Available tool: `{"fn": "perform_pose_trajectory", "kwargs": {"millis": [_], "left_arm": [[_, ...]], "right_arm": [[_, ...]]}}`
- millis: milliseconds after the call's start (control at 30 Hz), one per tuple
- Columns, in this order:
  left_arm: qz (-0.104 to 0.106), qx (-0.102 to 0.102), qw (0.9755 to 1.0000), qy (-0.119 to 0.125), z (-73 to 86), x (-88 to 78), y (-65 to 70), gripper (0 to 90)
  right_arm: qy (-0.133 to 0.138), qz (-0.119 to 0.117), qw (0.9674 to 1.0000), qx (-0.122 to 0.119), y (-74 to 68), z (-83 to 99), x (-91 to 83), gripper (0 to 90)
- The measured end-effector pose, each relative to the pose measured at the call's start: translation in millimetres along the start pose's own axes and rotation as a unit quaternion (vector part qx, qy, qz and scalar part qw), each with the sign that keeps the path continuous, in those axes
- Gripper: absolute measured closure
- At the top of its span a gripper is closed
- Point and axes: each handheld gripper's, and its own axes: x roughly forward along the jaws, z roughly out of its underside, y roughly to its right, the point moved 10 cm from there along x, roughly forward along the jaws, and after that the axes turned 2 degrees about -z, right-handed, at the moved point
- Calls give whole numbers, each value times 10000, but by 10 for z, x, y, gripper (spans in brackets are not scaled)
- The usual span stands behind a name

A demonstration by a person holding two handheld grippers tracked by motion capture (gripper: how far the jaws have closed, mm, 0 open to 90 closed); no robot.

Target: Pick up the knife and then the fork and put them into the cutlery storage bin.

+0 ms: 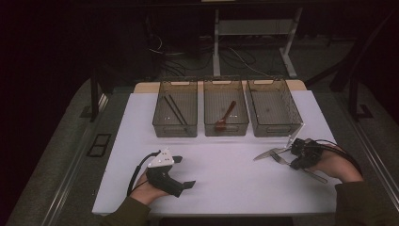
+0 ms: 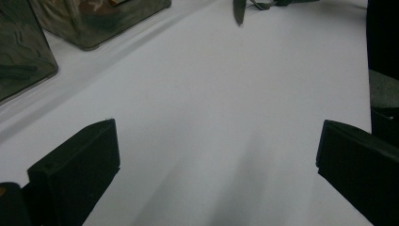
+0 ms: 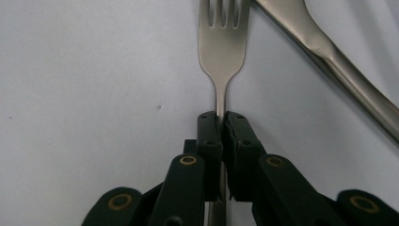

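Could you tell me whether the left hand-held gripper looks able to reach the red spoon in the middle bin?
Probably yes: the left hand-held gripper is open and empty, the middle bin is open-topped, and the red spoon lies uncovered.

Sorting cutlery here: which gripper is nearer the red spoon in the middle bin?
Left. The left gripper rests just left of and below the red spoon; the right gripper, clamping the fork, sits farther right.

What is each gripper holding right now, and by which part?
The right gripper is shut on the fork, clamping its neck just below the tines. The left gripper is open, holding nothing.
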Motion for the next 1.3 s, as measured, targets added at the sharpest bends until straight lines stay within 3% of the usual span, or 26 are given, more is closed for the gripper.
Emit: {"fn": "perform_pose_trajectory", "kwargs": {"millis": [367,500,733,1033,1300], "left_arm": [[-8,-1,10000,18,-6,-3,-6,0],[-2,18,10000,19,-7,-8,-9,0],[-14,60,10000,25,-7,-17,-18,0],[-6,79,10000,19,-5,-18,-17,0],[3,101,9999,96,-12,-14,-22,0]], "right_arm": [[336,-148,9992,169,4,28,-21,854],[463,-74,9986,224,30,43,-51,855],[864,-113,9951,462,52,51,-132,854],[1540,-89,9848,795,124,5,-282,855],[1963,-6,9744,1098,186,-18,-384,855]]}}
